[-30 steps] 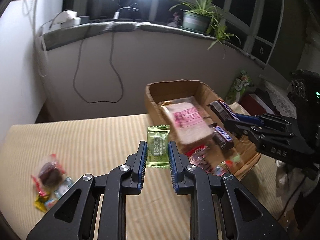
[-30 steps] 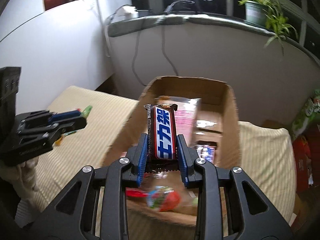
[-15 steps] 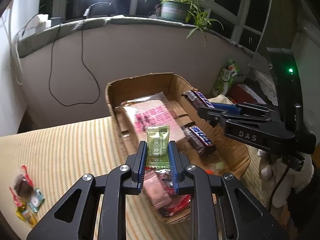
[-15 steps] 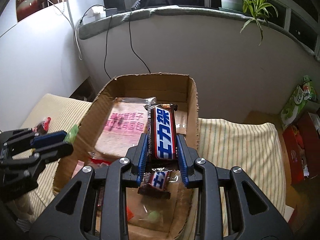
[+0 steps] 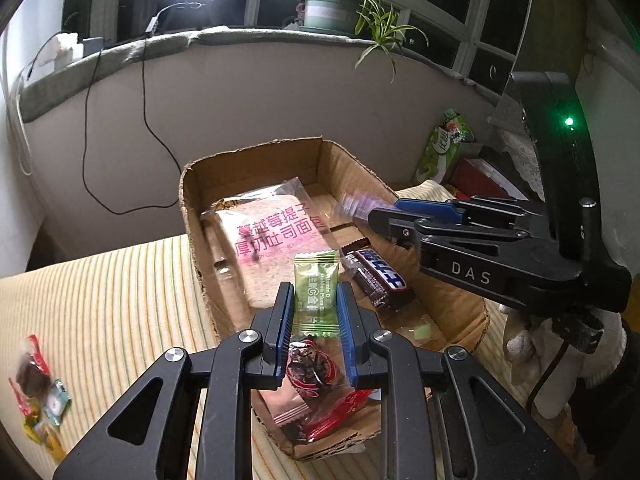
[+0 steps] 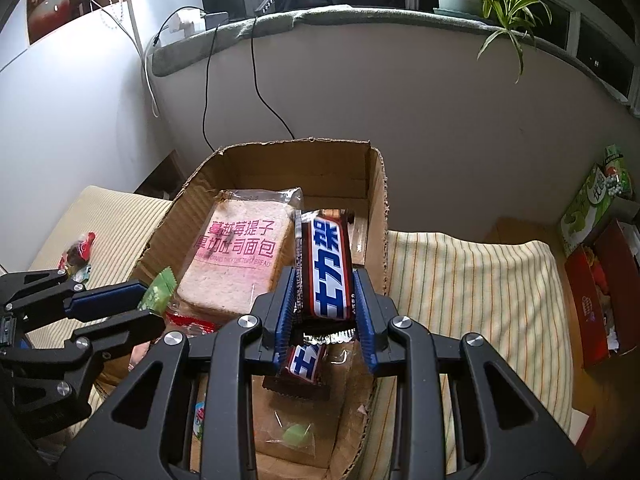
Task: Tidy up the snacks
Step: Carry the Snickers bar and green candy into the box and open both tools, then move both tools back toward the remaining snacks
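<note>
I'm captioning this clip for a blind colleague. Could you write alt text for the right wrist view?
The right tool grips an upright Snickers bar above an open cardboard box holding packaged toast bread and a second Snickers bar. At left, the left tool holds a green candy packet over the box's edge.

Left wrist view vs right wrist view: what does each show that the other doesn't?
Left wrist only: the left gripper head-on, jaws shut on a small green foil sachet; a dark red-wrapped snack at the box's near end.

Right wrist only: the right gripper head-on, jaws shut on a brown chocolate bar with blue-and-white lettering; a red carton on the floor at right.

Both: the open brown cardboard box, the pink-lettered bagged toast loaf, a second chocolate bar lying in the box, the striped cloth, the potted plant.
</note>
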`<control>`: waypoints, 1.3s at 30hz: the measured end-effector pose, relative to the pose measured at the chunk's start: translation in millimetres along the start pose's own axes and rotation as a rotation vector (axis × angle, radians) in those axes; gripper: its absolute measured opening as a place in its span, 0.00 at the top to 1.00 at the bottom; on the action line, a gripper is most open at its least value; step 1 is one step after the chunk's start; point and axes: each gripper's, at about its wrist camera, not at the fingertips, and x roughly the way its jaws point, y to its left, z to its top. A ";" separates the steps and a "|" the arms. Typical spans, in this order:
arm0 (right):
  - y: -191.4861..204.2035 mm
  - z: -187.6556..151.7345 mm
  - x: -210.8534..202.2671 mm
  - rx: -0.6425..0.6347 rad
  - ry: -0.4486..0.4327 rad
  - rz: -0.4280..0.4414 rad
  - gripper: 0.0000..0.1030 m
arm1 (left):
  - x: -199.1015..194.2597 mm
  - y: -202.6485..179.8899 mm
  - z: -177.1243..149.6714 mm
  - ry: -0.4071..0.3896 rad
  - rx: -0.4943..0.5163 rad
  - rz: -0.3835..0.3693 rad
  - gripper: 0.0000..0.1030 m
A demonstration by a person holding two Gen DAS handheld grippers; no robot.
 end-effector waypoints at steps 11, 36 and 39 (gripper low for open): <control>3.7 1.8 -16.1 0.001 -0.046 -0.023 0.35 | -2.0 0.2 -2.2 0.004 -0.001 0.012 0.71; 40.1 0.7 -51.1 -0.030 -0.092 -0.028 0.17 | -52.1 16.9 -19.0 -0.065 -0.023 0.053 0.71; 51.9 -0.6 -55.6 -0.043 -0.095 -0.003 0.17 | -62.4 26.8 -24.9 -0.072 -0.042 0.062 0.71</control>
